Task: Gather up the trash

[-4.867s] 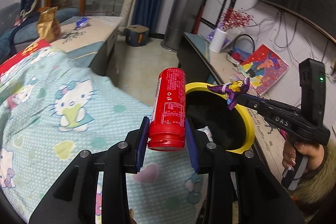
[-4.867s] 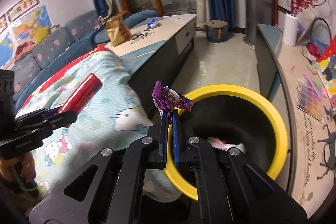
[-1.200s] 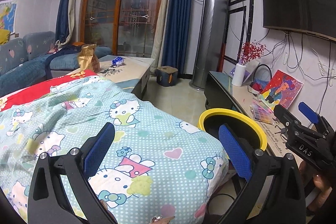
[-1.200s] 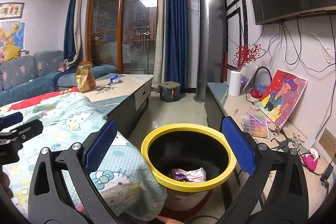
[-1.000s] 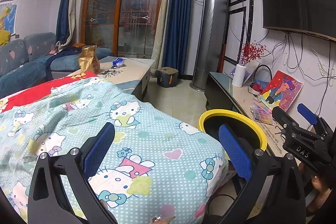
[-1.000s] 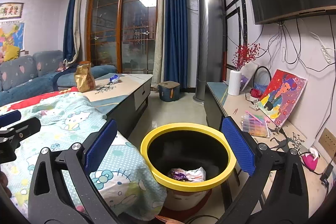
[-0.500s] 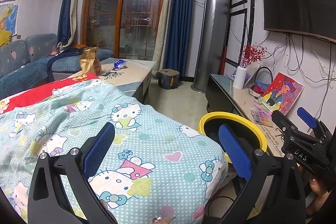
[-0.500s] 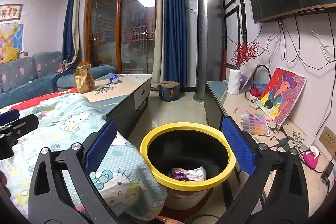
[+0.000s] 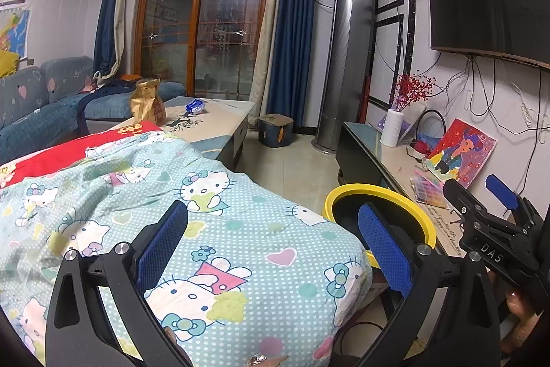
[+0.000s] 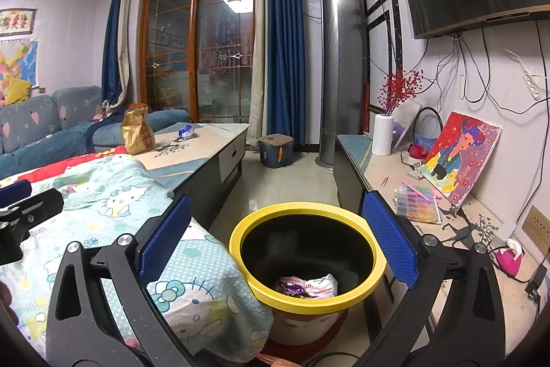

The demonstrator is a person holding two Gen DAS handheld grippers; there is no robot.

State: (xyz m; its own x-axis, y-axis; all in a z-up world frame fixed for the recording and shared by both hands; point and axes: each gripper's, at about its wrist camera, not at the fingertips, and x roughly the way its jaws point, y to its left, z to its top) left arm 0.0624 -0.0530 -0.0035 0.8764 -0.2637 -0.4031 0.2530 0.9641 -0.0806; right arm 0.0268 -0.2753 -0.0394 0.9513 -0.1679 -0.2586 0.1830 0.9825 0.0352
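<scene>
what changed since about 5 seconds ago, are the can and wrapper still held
No. The left gripper let go of the red can and the right gripper released the purple wrapper, now in the yellow bin. Both are open, pulled back. Blanket and bin unchanged.

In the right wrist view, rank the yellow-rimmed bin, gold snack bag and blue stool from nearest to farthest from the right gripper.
1. Yellow-rimmed bin: directly below the open right gripper, between its fingers.
2. Gold snack bag: on the coffee table, left.
3. Blue stool: on the floor by the curtains, centre.
</scene>
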